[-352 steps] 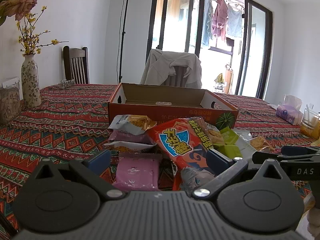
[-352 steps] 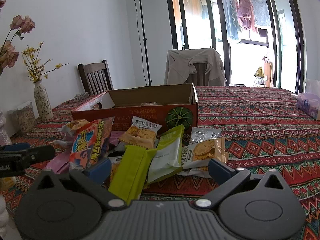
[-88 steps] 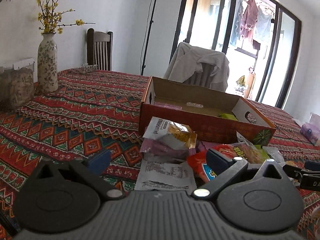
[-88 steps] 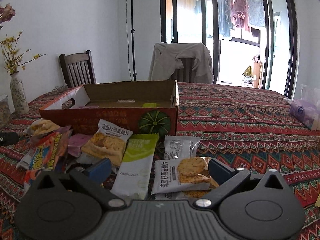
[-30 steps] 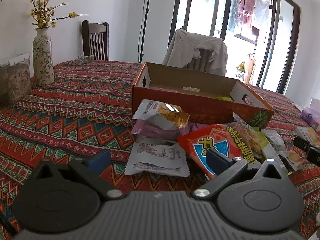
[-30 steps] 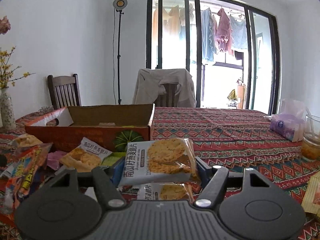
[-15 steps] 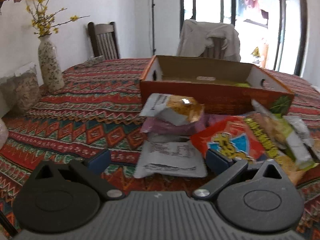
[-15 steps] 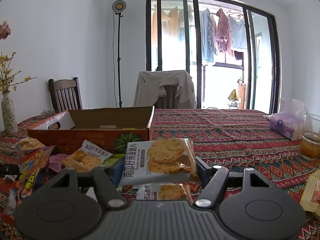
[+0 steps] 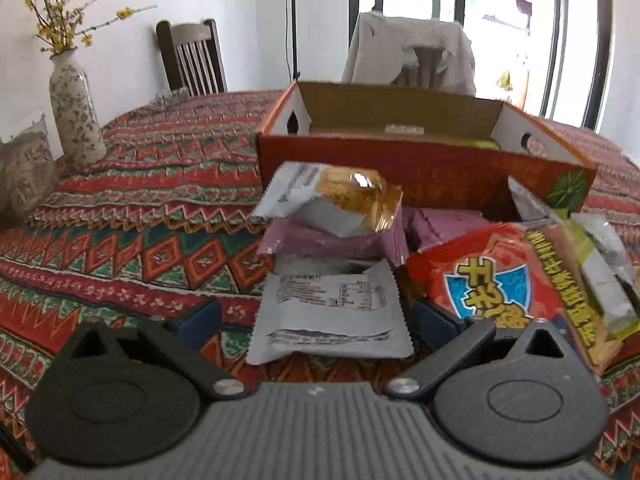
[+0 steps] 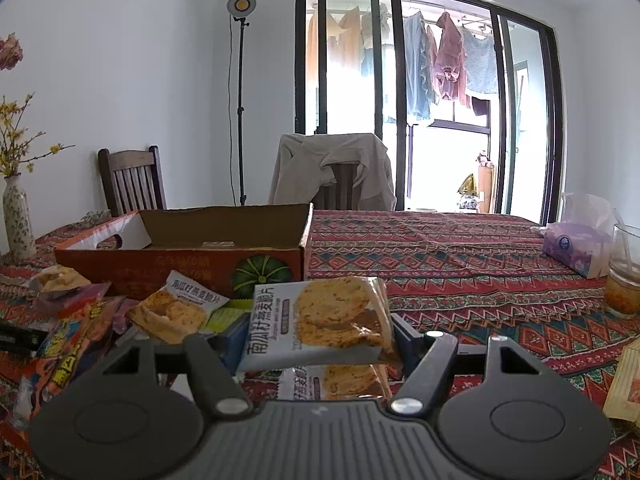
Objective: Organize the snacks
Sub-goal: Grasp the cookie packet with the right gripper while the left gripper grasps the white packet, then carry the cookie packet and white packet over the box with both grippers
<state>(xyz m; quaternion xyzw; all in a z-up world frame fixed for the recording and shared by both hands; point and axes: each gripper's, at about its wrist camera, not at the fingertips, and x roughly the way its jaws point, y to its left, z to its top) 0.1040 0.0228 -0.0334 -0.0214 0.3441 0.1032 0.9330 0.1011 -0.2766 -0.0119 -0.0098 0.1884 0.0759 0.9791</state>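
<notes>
An open orange cardboard box (image 9: 420, 168) (image 10: 180, 258) stands on the patterned tablecloth, with a heap of snack packets in front of it. My right gripper (image 10: 320, 336) is shut on a white oat-cookie packet (image 10: 320, 324), held above the table. A second, like packet (image 10: 336, 384) lies under it. My left gripper (image 9: 316, 320) is open, its fingers either side of a grey-white packet (image 9: 332, 312) that lies flat. Behind that sit a purple packet (image 9: 320, 240) and a white-and-gold one (image 9: 336, 200) on top. A red chip bag (image 9: 500, 280) lies to the right.
A flowered vase (image 9: 74, 112) and a jar (image 9: 20, 172) stand at the table's left side. A tissue pack (image 10: 576, 248) and a glass (image 10: 624, 272) stand at the right. Two chairs (image 10: 132, 180) stand behind the table, one draped with a jacket (image 10: 332, 168).
My left gripper has come forward and dipped toward the grey-white packet, which now lies between its fingers. The right gripper has kept still with the cookie packet in it.
</notes>
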